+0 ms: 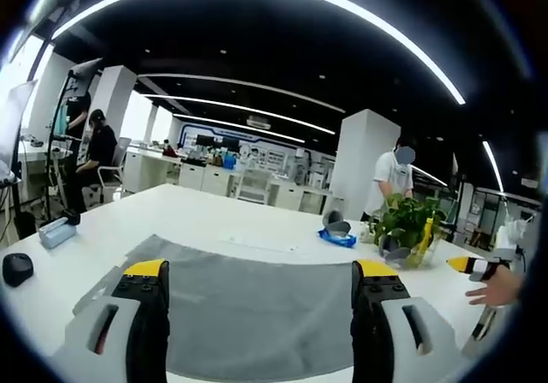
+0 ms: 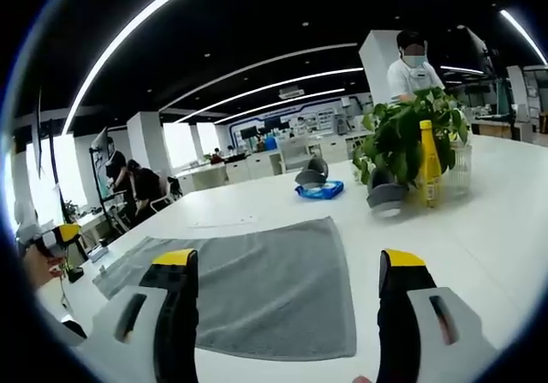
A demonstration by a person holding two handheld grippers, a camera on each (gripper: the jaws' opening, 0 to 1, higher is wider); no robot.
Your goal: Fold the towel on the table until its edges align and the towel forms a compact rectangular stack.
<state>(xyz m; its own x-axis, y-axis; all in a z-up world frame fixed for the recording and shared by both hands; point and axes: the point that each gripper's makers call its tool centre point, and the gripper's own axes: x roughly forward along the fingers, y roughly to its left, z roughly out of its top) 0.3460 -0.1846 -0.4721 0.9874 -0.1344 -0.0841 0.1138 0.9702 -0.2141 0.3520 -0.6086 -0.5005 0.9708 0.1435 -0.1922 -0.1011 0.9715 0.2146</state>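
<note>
One grey towel (image 1: 248,314) lies flat on my white worktop (image 1: 205,216); both my left tongs (image 1: 259,290) and right tongs (image 2: 288,273) gape wide, gripping nothing.

Your towel (image 2: 257,280) reads as grey cloth — soft, matt, with a fine nap and no sheen. The desk (image 2: 479,229) under it is white, smooth and faintly glossy, catching the ceiling lights. Your left gripper (image 1: 259,290) and right gripper (image 2: 291,282) look like moulded plastic — matt black jaws with yellow tips, pale grey housings. The yellow bottle (image 2: 428,164) by the leafy plant (image 2: 402,134) looks like shiny plastic.
</note>
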